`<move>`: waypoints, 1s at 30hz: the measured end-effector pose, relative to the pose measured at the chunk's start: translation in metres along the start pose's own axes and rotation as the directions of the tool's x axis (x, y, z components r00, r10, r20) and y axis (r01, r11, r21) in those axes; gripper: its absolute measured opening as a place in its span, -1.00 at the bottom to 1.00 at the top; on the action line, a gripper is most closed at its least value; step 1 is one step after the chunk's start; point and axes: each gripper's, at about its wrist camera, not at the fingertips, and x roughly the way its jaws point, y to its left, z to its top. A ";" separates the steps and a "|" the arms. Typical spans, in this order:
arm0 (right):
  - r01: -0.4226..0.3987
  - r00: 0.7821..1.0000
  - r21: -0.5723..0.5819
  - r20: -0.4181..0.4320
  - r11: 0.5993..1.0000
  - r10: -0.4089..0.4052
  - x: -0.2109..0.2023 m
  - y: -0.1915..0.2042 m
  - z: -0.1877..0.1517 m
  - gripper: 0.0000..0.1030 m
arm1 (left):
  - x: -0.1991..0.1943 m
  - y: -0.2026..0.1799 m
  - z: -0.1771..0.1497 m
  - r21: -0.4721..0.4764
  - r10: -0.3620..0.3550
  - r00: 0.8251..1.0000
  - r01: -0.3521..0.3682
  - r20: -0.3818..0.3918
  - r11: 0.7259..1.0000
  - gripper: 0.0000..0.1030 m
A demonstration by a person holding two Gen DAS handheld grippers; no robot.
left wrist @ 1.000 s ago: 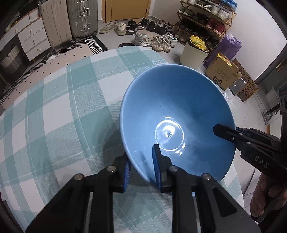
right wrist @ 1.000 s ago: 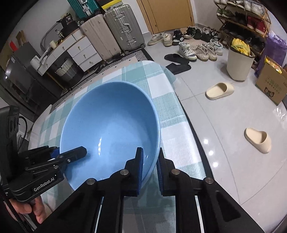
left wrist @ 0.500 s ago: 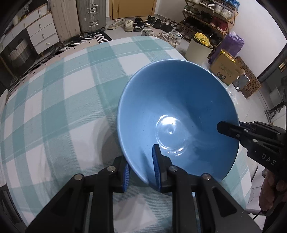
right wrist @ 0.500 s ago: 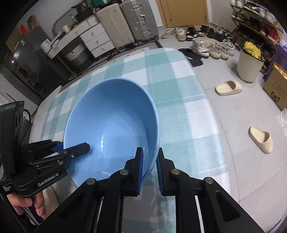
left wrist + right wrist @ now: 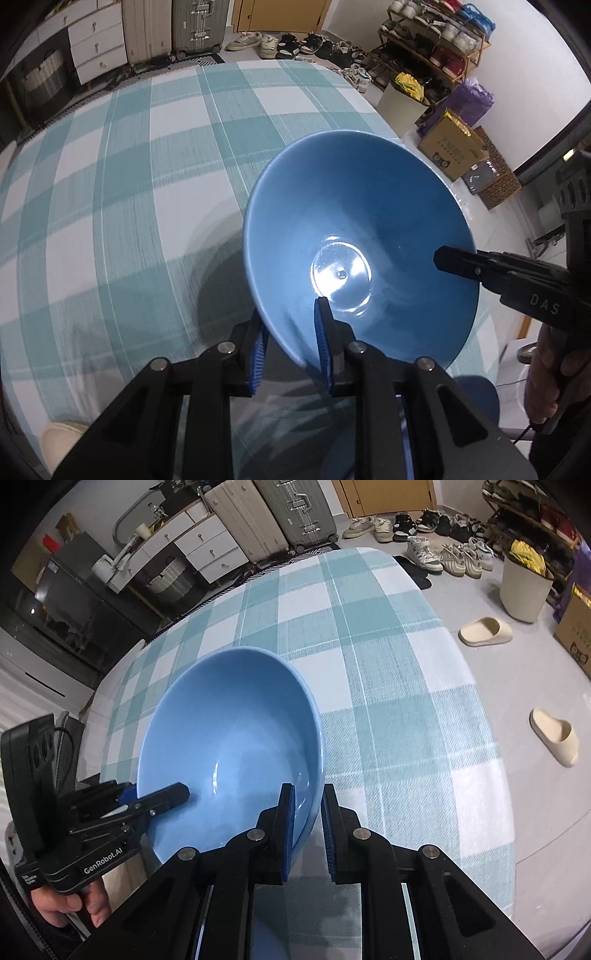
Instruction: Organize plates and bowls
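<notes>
A large light blue bowl (image 5: 369, 221) (image 5: 229, 738) hangs above the table, held from two sides. My left gripper (image 5: 290, 339) is shut on the bowl's near rim, one blue pad inside and one outside the wall. My right gripper (image 5: 308, 827) is shut on the opposite rim in the same way. In the left wrist view the right gripper (image 5: 454, 260) reaches over the far rim from the right. In the right wrist view the left gripper (image 5: 162, 799) comes in from the lower left, held by a hand (image 5: 70, 904). The bowl is empty.
A table with a teal and white checked cloth (image 5: 129, 177) (image 5: 388, 664) lies under the bowl. Beyond it stand suitcases (image 5: 291, 509), a white drawer unit (image 5: 199, 542), a shoe rack (image 5: 436, 40), a bin (image 5: 524, 587), a cardboard box (image 5: 450, 147) and slippers (image 5: 554, 734) on the floor.
Both grippers have carried the bowl across the table, away from its far right edge toward the near side. More checked cloth now shows beyond the bowl. The grips are unchanged.
</notes>
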 end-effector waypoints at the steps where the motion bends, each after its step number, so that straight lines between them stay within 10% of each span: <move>1: 0.008 1.000 -0.008 0.004 1.000 -0.008 -0.002 0.003 -0.003 -0.73 | -0.001 -0.001 -0.002 0.002 0.004 1.000 -0.004 0.001 1.000 -0.59; 30: -0.062 0.995 0.039 0.074 0.997 0.059 0.001 -0.006 -0.004 -0.72 | -0.004 0.003 -0.007 -0.049 0.000 0.999 0.003 0.045 0.999 -0.50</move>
